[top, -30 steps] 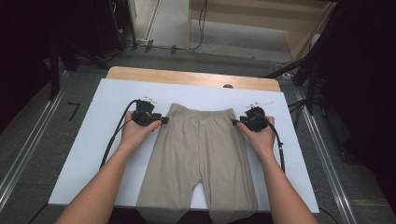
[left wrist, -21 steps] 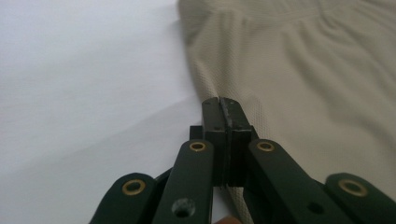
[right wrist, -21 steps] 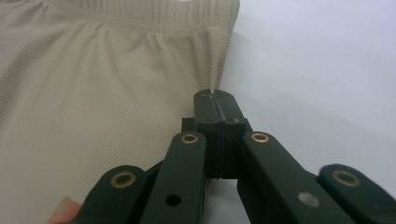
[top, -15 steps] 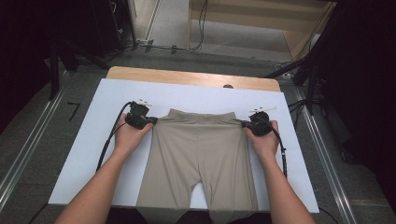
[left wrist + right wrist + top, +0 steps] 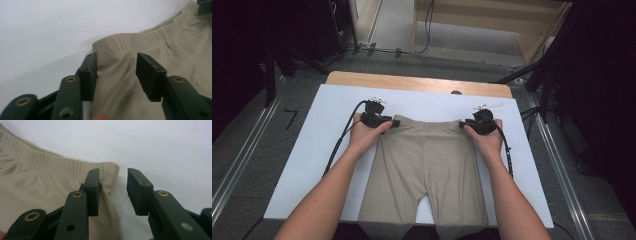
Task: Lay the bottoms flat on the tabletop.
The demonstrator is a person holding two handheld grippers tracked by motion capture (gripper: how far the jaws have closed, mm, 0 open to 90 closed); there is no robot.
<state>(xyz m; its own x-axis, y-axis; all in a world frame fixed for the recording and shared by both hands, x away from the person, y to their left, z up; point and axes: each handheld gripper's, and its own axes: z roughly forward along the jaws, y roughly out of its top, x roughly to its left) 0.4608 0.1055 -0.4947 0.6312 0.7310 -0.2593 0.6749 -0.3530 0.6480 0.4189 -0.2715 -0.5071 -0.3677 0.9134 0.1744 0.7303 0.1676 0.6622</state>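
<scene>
Across the white table [image 5: 312,165] lie beige trousers [image 5: 424,170], flat, waistband far and legs hanging off the near edge, while the left gripper [image 5: 393,122] and right gripper [image 5: 463,123], jaws just parted off the waistband corners, apparently release after stretching them smooth.

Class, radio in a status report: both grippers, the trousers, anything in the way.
Left gripper and right gripper open, jaws just reopened, at the waistband corners. Beige trousers flat on the white table, legs over the near edge. Nothing in the way.
</scene>
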